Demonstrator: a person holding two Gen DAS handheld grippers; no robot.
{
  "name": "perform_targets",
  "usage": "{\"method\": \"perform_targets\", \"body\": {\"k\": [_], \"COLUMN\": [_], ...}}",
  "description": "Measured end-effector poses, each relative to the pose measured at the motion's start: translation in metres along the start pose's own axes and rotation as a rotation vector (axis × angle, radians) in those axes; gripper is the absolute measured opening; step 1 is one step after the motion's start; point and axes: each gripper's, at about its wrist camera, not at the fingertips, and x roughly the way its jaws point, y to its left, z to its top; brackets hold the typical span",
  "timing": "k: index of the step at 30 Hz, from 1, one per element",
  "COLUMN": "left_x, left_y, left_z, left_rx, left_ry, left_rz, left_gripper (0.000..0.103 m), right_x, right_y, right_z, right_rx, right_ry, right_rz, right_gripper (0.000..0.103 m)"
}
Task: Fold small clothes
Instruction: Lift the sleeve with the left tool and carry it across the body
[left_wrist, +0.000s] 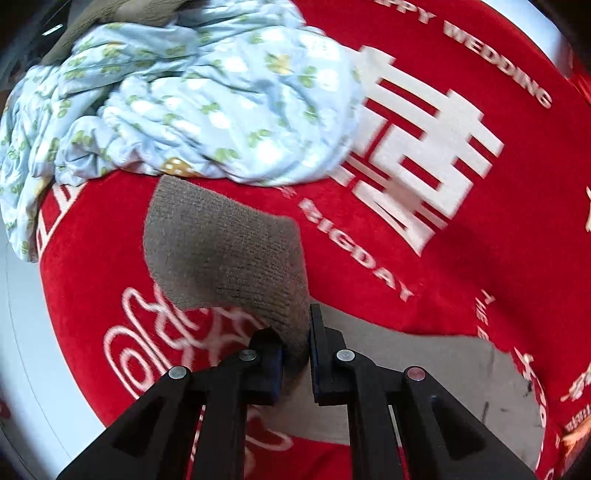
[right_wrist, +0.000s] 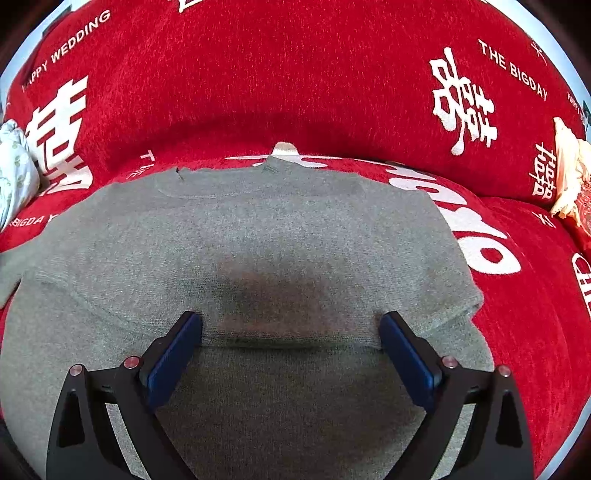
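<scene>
**Room around the sweater**

Open red cover (right_wrist: 295, 74) lies beyond the sweater (right_wrist: 240, 240) and to its right. A crumpled blue cloth pile (left_wrist: 177, 92) blocks the left side, close to the sleeve (left_wrist: 221, 243). A cream item (right_wrist: 569, 173) sits at the far right edge.

sweater (right_wrist: 258, 240): grey knit | blanket (right_wrist: 295, 74): red, white lettering | sheet (left_wrist: 184, 92): pale blue, green clover print | pads (right_wrist: 173, 358): blue
</scene>
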Motion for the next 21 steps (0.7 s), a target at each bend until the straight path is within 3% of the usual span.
{"method": "perform_targets", "body": {"k": [7, 16, 21], "left_x": [-0.005, -0.039, -0.050], "left_y": [-0.076, -0.168, -0.208], "left_z": [-0.027, -0.076, -0.101], "left_rx": [0.125, 0.310, 0.388], "left_ry": [0.104, 0.129, 0.132], "left_rz": [-0.043, -0.108, -0.103], "left_gripper": [0.012, 0.012, 0.012], "right_x": [0.000, -0.011, -0.017], "right_y": [-0.001, -0.008, -0.026], "right_z": [0.002, -0.003, -0.005], "right_rx": [0.004, -0.006, 0.046], "right_ry": [0.011, 0.031, 0.016], "right_rz": [0.010, 0.042, 0.067], "right_gripper": [0.098, 0.099, 0.099]}}
